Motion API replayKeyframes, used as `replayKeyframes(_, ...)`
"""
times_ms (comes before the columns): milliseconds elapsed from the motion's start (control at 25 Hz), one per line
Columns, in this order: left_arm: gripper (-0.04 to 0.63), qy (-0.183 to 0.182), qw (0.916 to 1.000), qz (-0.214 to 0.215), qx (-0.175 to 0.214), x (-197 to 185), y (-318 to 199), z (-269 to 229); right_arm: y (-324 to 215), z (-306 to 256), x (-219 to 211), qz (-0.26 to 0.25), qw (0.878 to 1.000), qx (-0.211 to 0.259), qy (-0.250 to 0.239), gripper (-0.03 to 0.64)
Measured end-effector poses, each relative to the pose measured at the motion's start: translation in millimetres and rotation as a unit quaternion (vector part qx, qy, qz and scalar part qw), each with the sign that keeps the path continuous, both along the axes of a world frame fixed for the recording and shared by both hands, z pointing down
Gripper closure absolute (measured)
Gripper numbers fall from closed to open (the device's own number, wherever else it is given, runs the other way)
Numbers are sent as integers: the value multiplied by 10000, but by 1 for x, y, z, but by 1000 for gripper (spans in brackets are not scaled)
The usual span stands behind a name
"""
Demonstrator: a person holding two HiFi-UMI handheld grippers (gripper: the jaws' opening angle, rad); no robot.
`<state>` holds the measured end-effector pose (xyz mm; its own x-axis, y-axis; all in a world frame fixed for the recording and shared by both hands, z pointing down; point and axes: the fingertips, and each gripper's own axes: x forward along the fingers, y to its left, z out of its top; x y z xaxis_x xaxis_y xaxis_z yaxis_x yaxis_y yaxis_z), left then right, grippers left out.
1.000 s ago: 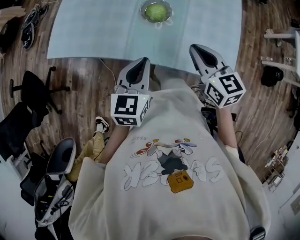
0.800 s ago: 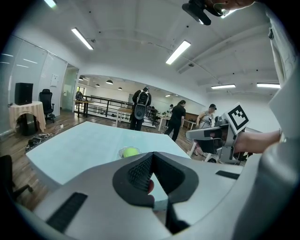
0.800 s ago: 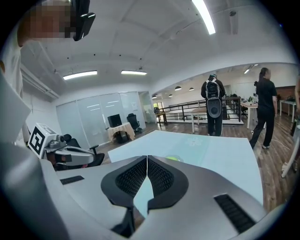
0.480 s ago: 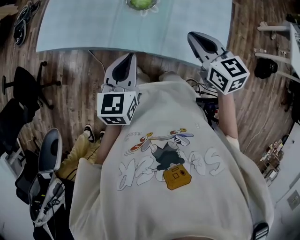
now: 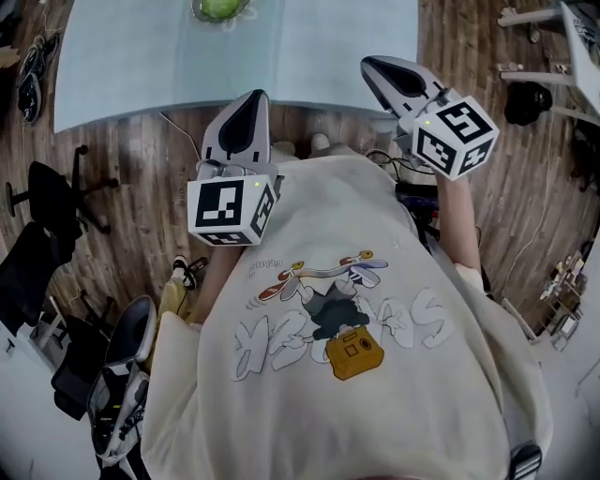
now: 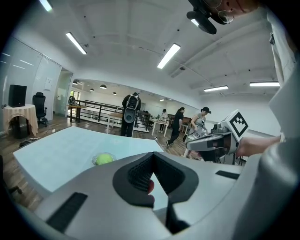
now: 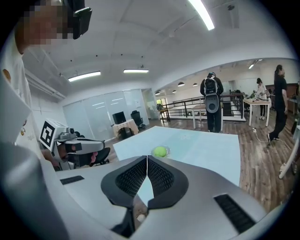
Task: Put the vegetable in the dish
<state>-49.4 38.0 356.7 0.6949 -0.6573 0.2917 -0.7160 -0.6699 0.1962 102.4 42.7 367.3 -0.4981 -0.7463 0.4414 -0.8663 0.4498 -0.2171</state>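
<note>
A green round vegetable point(image 5: 220, 7) lies in a small clear dish point(image 5: 201, 13) on the pale blue table point(image 5: 309, 47), at the top edge of the head view. It also shows as a small green ball point(image 6: 104, 159) in the left gripper view and as the same vegetable point(image 7: 160, 151) in the right gripper view. My left gripper point(image 5: 253, 96) is shut and empty, held over the wooden floor short of the table's near edge. My right gripper point(image 5: 367, 64) is also shut and empty, near the table's front right corner. Both are far from the dish.
Black office chairs point(image 5: 56, 197) stand on the wooden floor at the left, and a cable point(image 5: 178, 141) runs below the table edge. White furniture legs point(image 5: 534, 19) are at the right. Several people point(image 6: 130, 112) stand far beyond the table.
In the head view the table and dish have slid up and to the left. Both grippers stay shut in front of the chest and have shifted slightly up the picture.
</note>
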Motion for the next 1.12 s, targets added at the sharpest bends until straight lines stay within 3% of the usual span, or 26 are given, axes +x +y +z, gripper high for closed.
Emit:
replayKeyframes(200, 588, 8, 10000, 36, 14, 30, 28, -7, 31, 0, 35, 74, 10000, 8, -19, 594)
replayKeyframes(560, 588, -97, 9997, -30, -244, 51, 57, 21, 50, 9, 62, 232, 9993, 216, -214, 594)
replayKeyframes(760, 588, -125, 9996, 32, -251, 70, 68, 21, 57, 7, 57, 36, 9992, 291, -276, 595)
replayKeyframes(1120, 588, -162, 9997, -98, -158, 53, 64, 13, 50, 2, 29, -290, 9984, 343, -353, 594)
